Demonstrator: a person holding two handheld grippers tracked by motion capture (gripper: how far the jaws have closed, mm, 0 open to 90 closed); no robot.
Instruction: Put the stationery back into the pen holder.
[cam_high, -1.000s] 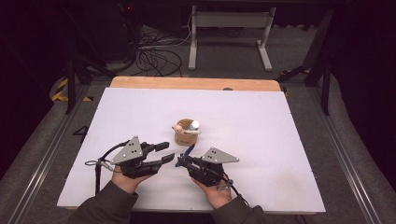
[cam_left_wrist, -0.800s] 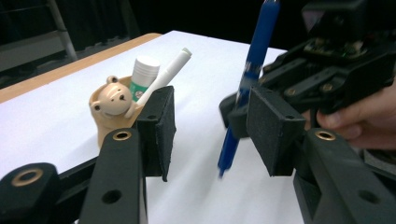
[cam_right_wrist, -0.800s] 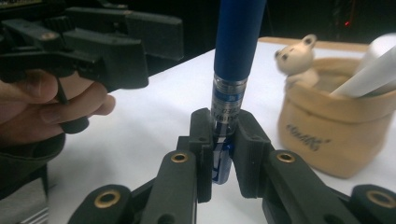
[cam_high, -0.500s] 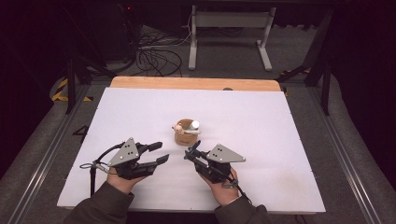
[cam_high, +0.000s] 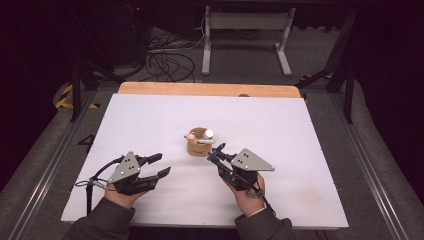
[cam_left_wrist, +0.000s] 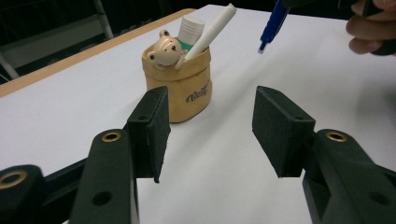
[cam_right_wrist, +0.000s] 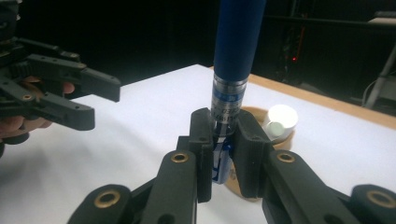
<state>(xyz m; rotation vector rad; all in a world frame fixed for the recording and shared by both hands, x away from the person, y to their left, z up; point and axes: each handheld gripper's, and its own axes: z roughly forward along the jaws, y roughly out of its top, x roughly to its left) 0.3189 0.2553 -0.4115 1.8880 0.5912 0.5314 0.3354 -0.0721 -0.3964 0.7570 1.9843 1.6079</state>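
A small tan pot (cam_high: 199, 146) stands mid-table, holding a bear figure (cam_left_wrist: 163, 51), a white marker (cam_left_wrist: 212, 32) and a white-capped tube (cam_left_wrist: 191, 29). My right gripper (cam_high: 217, 154) sits just right of the pot, shut on a blue pen (cam_right_wrist: 233, 51) that sticks up past its jaws. The pen (cam_left_wrist: 271, 25) hangs above the table beside the pot. My left gripper (cam_high: 161, 165) is at the front left, apart from the pot, open. Its jaws have just been opening, with nothing between the pads (cam_left_wrist: 152, 135).
The white board (cam_high: 300, 150) covers the table, with a wooden strip (cam_high: 210, 89) along its far edge. Beyond it stand a metal frame (cam_high: 245, 30) and loose cables (cam_high: 170, 57) on the floor. Dark rails run along both table sides.
My left gripper has drawn back to the left, away from the pot, and its jaws stand wider. My right gripper has risen with the blue pen in it.
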